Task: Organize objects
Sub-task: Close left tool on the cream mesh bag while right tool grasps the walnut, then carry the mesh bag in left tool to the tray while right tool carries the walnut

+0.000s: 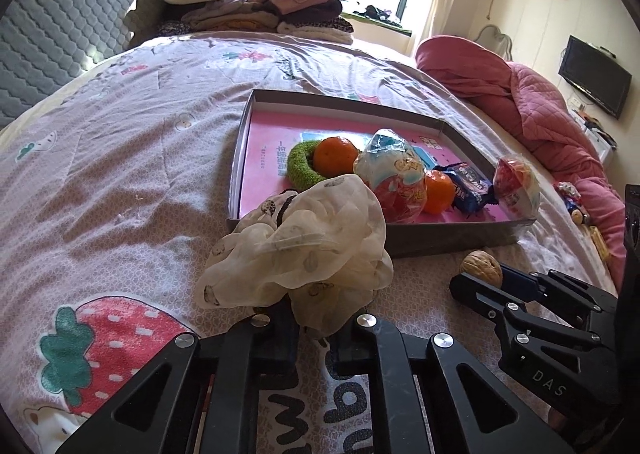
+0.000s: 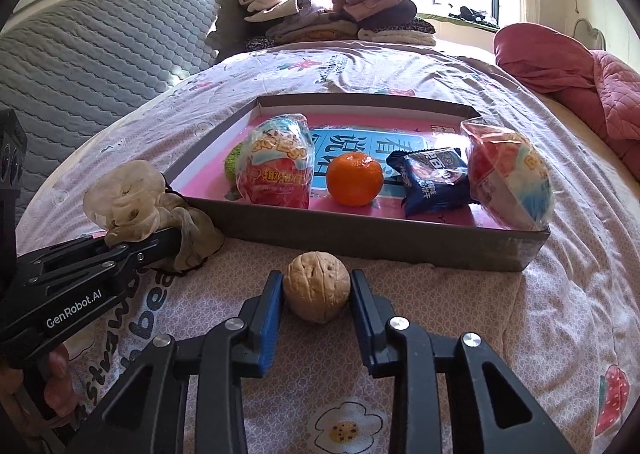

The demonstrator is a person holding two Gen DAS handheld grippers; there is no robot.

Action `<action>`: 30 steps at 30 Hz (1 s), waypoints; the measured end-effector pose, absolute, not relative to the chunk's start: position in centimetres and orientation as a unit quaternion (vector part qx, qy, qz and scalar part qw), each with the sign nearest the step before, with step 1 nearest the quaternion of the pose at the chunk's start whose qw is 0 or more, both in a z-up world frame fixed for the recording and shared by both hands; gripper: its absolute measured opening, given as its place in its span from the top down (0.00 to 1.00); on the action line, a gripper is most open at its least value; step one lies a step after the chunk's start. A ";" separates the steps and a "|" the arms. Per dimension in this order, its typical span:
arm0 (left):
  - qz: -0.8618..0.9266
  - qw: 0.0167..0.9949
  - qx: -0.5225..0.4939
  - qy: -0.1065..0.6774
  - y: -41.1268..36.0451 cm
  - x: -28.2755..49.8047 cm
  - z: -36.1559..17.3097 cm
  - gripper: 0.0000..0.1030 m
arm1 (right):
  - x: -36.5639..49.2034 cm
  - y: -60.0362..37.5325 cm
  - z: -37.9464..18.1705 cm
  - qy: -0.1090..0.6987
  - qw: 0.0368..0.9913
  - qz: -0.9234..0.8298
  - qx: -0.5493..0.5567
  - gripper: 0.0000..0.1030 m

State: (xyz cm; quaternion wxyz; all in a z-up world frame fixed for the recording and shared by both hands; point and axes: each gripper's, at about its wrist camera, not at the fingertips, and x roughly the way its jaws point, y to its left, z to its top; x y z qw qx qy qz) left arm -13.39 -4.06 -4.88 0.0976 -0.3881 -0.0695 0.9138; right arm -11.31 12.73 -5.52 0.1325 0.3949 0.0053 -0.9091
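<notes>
My left gripper (image 1: 314, 330) is shut on a cream sheer scrunchie (image 1: 304, 242), which bunches up over the fingertips just in front of the tray's near left corner. In the right wrist view the same gripper (image 2: 174, 234) reaches in from the left with the scrunchie (image 2: 124, 194). My right gripper (image 2: 316, 278) is shut on a walnut (image 2: 316, 296) that rests on the bedsheet before the tray's front wall; its blue pads press both sides. The walnut (image 1: 482, 268) also shows at the right gripper's tip (image 1: 472, 280). The shallow cardboard tray (image 2: 360, 234) holds an orange (image 2: 354, 178), snack packs and a blue biscuit packet (image 2: 434, 180).
A green scrunchie (image 1: 306, 166) and a second orange (image 1: 440, 192) lie in the tray (image 1: 440, 242). Folded clothes (image 1: 256, 2) are piled at the bed's far end. A pink quilt (image 1: 532, 106) lies on the right, with small items (image 1: 576, 206) beside it. A grey headboard (image 2: 80, 54) is on the left.
</notes>
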 end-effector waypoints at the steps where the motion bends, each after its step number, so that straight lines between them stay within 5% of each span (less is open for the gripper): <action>1: 0.914 0.098 -0.387 -0.070 -4.1 -13.3 -4.8 0.89 | -11.3 12.7 -5.4 0.004 0.134 -0.909 0.395 0.68; 30: 0.929 0.105 -0.350 -0.061 -3.4 -11.5 -0.9 0.91 | -10.2 14.0 -2.3 -0.015 0.134 -0.921 0.365 0.68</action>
